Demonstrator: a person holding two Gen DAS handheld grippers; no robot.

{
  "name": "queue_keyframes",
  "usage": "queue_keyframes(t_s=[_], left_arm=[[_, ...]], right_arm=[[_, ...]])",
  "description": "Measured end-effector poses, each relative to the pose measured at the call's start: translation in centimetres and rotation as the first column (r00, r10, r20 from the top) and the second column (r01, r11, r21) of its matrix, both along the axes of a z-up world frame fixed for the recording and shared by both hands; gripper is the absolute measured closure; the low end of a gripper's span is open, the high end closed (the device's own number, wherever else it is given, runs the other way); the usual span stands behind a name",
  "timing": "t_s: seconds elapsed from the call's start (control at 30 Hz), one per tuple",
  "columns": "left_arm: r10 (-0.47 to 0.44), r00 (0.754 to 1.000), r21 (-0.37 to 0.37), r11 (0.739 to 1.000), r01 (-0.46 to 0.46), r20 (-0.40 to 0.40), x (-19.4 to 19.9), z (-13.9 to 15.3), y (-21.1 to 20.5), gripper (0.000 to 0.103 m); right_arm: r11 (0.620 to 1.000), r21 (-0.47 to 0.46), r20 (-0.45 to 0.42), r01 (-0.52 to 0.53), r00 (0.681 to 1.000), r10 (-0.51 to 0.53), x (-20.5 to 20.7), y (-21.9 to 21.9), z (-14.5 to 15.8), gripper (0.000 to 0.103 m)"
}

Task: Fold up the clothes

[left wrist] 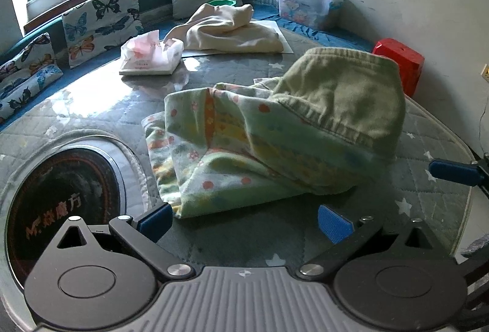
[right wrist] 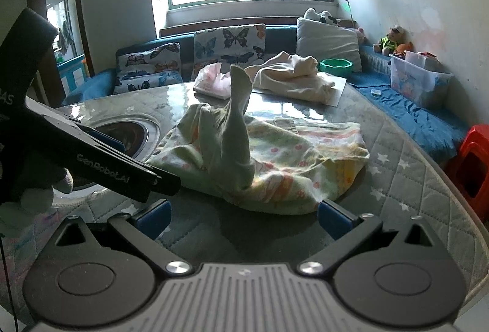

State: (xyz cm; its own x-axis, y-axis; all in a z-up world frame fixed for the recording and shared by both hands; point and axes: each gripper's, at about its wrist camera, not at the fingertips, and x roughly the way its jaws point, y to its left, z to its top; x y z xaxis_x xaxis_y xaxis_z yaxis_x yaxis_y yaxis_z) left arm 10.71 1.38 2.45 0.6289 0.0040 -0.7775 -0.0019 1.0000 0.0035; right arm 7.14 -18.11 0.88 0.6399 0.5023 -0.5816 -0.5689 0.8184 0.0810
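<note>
Both grippers, left gripper [left wrist: 244, 223] and right gripper [right wrist: 243, 219], hold their jaws spread and empty. Directly ahead on the table [right wrist: 412, 179] lies the crumpled floral garment [right wrist: 290, 167], long axis crosswise, one part upstanding; a cream garment [right wrist: 293, 78] lies beyond.

You are in a home living room: butterfly cushions [right wrist: 229, 41] line a blue window bench [right wrist: 412, 115], with stuffed toys [right wrist: 392, 38] nearby.
</note>
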Motion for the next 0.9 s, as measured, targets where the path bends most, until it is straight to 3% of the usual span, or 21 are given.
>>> queue_keyframes(t_s=[0.7,0.8,0.9], left_arm=[[0.12,0.992,0.041,0.992,-0.122,0.043,3.7,2.1,4.6,0.0],[0.141,0.989,0.04,0.989,-0.143,0.05,4.3,2.5,5.4,0.0],[0.156,0.986,0.03,0.987,-0.158,0.054,4.7,2.8,6.0,0.001]], right_arm=[[0.994,-0.015,0.119,-0.106,0.987,0.108,3.6,4.0,2.7,0.001],[0.993,-0.022,0.104,-0.115,0.988,0.116,4.6,4.6,2.4,0.014],[0.991,-0.008,0.087,-0.135,0.987,0.135,5.1,5.1,2.2,0.035]])
